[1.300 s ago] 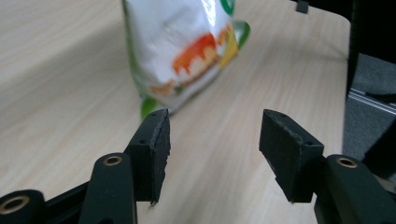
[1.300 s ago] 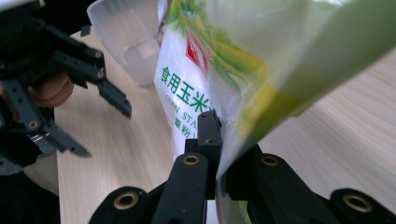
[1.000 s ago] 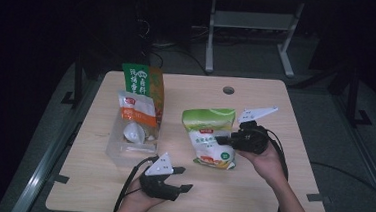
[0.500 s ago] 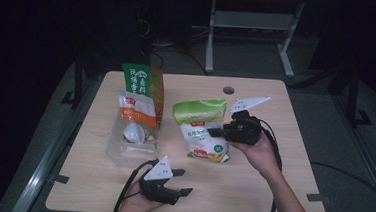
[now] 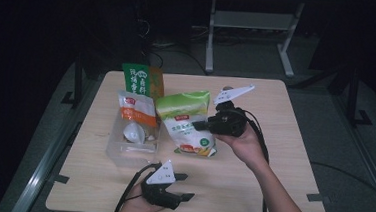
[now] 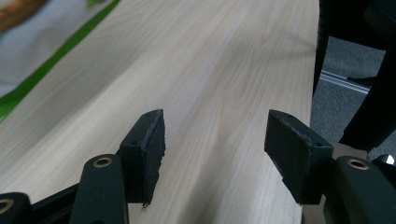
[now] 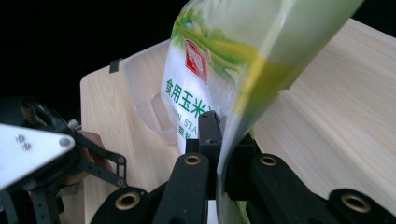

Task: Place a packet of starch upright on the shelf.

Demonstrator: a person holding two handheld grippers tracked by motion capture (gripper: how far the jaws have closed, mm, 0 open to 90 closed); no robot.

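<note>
The worktop is seen from above, with most things gathered on its left half. A clear plastic box is placed near the left edge, and two packets are standing in it: an orange packet in front and a green packet behind, toward the far edge. Just to the right of the box, near the middle of the worktop, a green and white bag is held upright by the right claw, which is clenched on the right edge of the bag. In the right gripper view the thin film of the bag is seen pinched between the jaws. The left claw is kept released and empty by the near edge, with nothing between its jaws.

The bag is probably meant for the box. Because only an edge of smooth film is pinched, the heavy contents could pull the bag out of the grip. If the bag is swung sideways, the standing packets could be knocked over.
</note>
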